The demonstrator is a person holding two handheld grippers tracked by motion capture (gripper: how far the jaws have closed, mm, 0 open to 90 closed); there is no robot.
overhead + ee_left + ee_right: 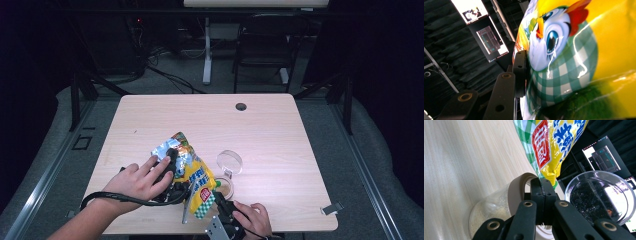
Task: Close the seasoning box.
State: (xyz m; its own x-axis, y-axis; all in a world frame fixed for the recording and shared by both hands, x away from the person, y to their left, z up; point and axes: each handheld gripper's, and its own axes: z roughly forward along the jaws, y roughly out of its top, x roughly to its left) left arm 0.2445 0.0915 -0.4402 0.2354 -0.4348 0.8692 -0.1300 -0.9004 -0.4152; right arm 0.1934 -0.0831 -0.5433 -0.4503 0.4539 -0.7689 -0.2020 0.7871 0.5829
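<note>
You are holding the snack bag point(192, 175) up off the worktop point(280, 130) between your two grippers, and it is hanging at a slant over the open jar point(226, 187) near the front edge. Your right gripper point(543, 185) is pinching the bag's lower corner, its jaws fully together on the foil seam; that pinch is keeping the corner aimed at the jar's mouth, which in the right gripper view is sitting right beside the jaws, its tan rim point(517, 185) almost touching them. The grip looks meant to steer the contents down into the jar rather than onto the wood.

Your left gripper point(172, 162) is working higher up, on the bag's wide middle. In the left gripper view one black pad point(520, 72) is pressing flat against the printed bird and green check pattern, with the jaws partly closed around the puffy body; the far jaw is hidden behind the bag. That squeeze is probably there to carry the weight and to push the contents toward the low corner.

The clear round lid point(229, 161) is lying on the worktop just behind the jar, set aside so the mouth stays free. Whether the corner is already cut open, I cannot tell.
</note>
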